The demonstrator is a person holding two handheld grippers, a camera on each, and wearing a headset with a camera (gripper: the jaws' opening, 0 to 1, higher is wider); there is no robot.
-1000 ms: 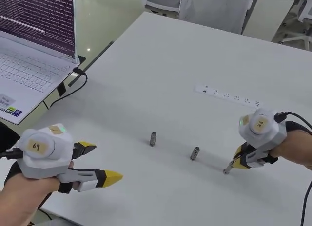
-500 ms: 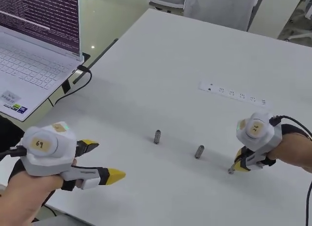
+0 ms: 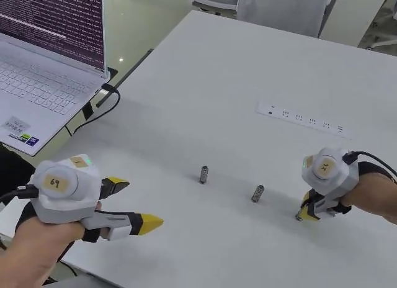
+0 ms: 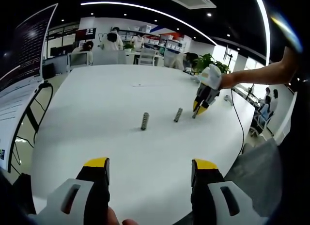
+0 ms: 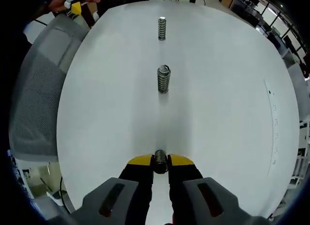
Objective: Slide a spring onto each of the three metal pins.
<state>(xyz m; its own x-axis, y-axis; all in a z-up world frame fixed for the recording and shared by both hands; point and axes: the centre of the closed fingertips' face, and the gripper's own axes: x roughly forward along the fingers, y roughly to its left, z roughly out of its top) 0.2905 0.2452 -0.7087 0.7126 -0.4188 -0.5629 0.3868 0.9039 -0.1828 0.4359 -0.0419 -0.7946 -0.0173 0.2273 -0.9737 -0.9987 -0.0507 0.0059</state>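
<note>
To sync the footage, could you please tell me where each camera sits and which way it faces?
Head view: on the headset, looking forward and down at the table; the left gripper, right gripper and a forearm show.
Left gripper view: on the left gripper, facing across the table at the two standing springs; its open jaws show.
Right gripper view: on the right gripper, looking along the spring row; its jaws grip the third spring.
Shared: all three show the two standing springs.

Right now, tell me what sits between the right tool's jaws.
A spring, gripped between the yellow tips of the right tool. The jaws cover its lower end, and the coils hide whatever is inside it.
</note>
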